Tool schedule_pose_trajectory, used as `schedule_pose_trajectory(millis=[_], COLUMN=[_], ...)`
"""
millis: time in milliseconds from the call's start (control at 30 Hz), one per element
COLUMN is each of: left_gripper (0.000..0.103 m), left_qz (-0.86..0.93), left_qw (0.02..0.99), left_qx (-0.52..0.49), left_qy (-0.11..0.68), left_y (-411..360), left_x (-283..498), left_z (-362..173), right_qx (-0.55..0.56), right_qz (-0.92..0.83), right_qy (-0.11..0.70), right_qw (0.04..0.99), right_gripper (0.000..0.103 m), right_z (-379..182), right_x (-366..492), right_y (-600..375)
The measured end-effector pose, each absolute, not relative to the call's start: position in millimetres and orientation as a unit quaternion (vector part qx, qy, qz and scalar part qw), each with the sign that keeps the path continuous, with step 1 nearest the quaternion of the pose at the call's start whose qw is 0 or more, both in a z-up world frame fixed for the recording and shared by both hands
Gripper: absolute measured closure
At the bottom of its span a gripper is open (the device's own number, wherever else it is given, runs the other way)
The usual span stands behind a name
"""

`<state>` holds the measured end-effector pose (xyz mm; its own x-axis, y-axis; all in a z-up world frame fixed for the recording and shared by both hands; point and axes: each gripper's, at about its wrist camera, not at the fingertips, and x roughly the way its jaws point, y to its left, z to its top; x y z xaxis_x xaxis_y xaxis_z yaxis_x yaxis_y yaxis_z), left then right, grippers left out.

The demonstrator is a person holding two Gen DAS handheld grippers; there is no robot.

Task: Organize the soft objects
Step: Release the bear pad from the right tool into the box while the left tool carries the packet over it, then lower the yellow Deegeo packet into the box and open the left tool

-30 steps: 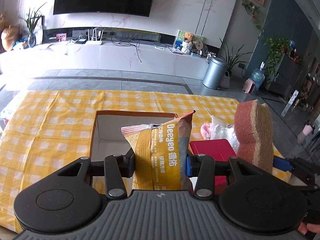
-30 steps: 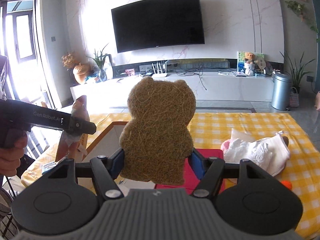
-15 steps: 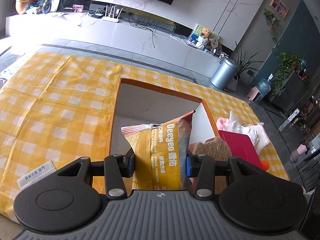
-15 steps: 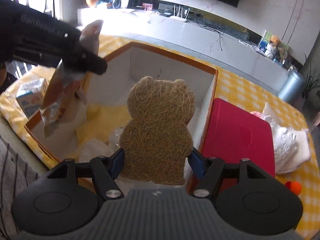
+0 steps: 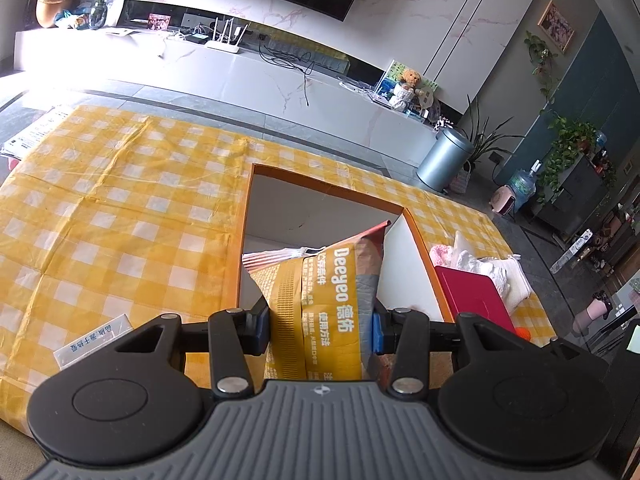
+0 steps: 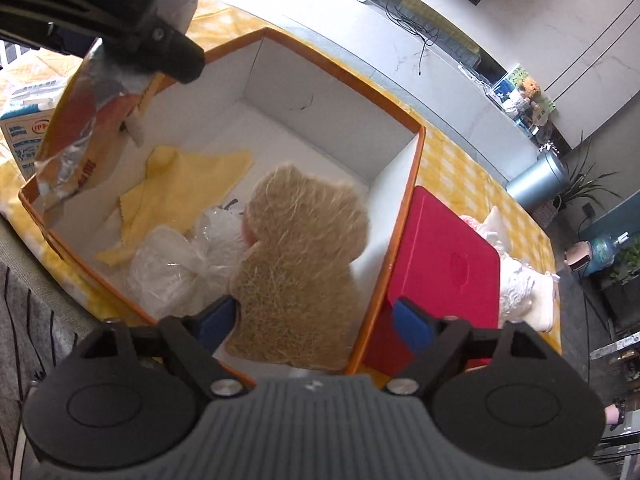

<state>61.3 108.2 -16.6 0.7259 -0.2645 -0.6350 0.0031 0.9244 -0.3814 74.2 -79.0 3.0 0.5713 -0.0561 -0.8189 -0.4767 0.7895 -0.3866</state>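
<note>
Drop-off step, both hands over the orange-rimmed box (image 6: 416,168) on the checked counter (image 5: 120,208). Right gripper (image 6: 316,320) had its jaws spread; the bear-shaped scrub sponge (image 6: 300,264) sat between them, blurred, touching neither blue pad that I could see, so I judged it released and falling into the box beside the clear plastic bag (image 6: 180,264) and yellow cloth (image 6: 180,196). Left gripper (image 5: 320,324) had jaws pinching the orange wipes packet (image 5: 320,300), held upright above the box's near-left corner. Next move, as I judged: open the left jaws over the box floor, lift both clear, then go for the white cloth bundle (image 6: 524,288) beyond the red box (image 6: 448,260).
</note>
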Motion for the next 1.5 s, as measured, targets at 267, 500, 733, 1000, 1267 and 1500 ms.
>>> schedule_pose_trajectory(millis=[267,500,733,1000,1267,1500], left_gripper=[0.052,0.052,0.052,0.052,0.052,0.052], left_qz=[-0.076,-0.092,-0.091,-0.095,-0.034,-0.051], left_qw=[0.911,0.911,0.913,0.908,0.913,0.911], left_qx=[-0.179,-0.168,-0.167,-0.162,-0.112,-0.037], left_qy=[0.363,0.366,0.360,0.374,0.391,0.408], left_y=[108.6,101.3,88.3,64.1,31.7,3.3], left_x=[61.5,62.4,75.2,115.9,146.1,155.5], left_z=[-17.8,-14.7,-17.2,-29.8,-51.0,-77.0], right_qx=[-0.245,-0.212,-0.154,-0.099,0.028,0.117], right_qz=[0.149,0.159,0.136,0.132,0.094,0.108], right_qy=[0.435,0.394,0.341,0.290,0.297,0.291], right_qw=[0.854,0.880,0.917,0.943,0.950,0.943], right_gripper=[0.014,0.010,0.007,0.006,0.006,0.006], right_z=[25.0,43.6,61.5,46.8,15.4,19.2], right_x=[73.9,112.4,155.5,165.7,172.2,169.2], right_y=[-96.7,-101.9,-110.6,-139.4,-186.7,-193.7])
